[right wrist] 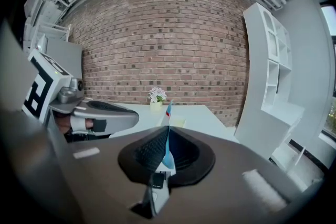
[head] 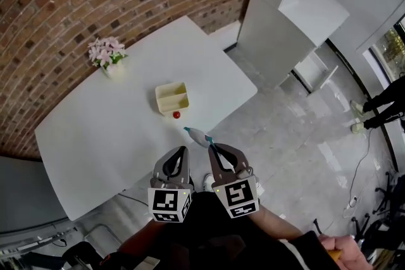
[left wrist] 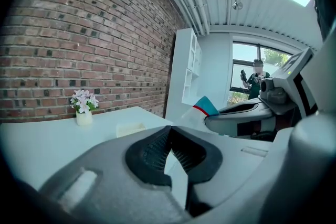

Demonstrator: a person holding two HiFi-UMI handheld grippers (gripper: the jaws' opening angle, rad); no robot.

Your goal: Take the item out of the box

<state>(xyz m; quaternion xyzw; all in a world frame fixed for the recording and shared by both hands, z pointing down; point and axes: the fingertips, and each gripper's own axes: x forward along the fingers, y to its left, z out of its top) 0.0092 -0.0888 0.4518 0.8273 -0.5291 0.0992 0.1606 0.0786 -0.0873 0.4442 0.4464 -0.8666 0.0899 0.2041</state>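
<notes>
One white tube with a teal, red-striped end point(head: 197, 135) sat clamped in the right gripper point(head: 211, 147), lower centre, outside the one cream plastic box point(head: 172, 98). The left gripper point(head: 184, 150) was closed, empty. Only the head view showed one red ball point(head: 176, 114).

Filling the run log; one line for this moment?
right gripper: shut on tube | left gripper: shut, empty | box: on table, red object beside

Left gripper point(head: 183, 150), right gripper point(head: 210, 147): seemingly closed
</notes>
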